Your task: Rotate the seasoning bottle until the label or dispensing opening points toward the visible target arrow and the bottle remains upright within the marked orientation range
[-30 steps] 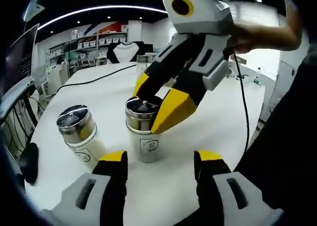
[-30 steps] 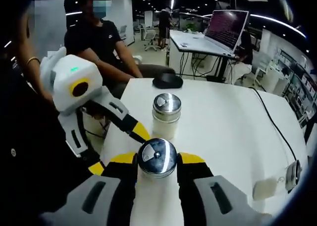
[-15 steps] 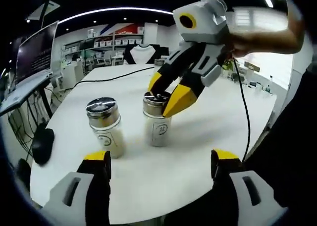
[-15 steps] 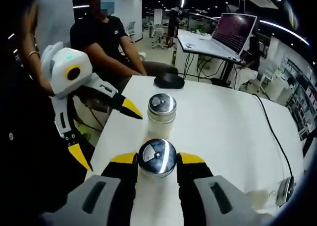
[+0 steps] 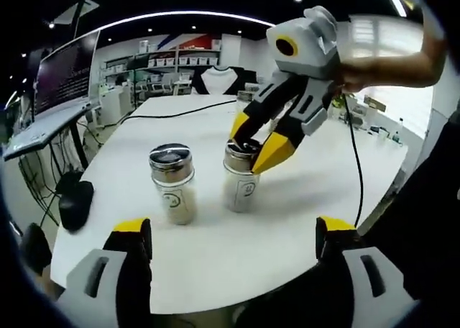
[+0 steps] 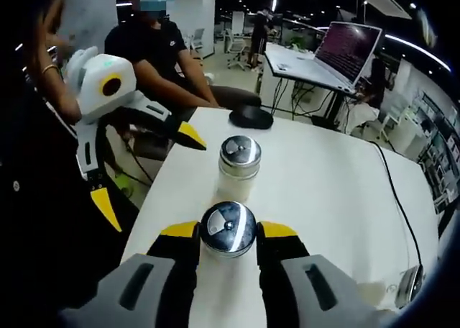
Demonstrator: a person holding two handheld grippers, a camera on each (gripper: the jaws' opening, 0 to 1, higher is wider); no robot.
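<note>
left gripper [image 5: 233,234] pulled back, jaws spread | right gripper [image 6: 227,231] still clamping seasoning bottle [image 6: 227,229]

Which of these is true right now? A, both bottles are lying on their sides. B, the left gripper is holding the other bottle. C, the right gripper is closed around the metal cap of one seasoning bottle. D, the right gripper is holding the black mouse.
C: the right gripper has its yellow-tipped jaws against both sides of the seasoning bottle's cap, while the left gripper stands open and back from the second bottle.

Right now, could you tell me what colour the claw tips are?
Yellow, clearest on the right claw in the left gripper view.
</note>
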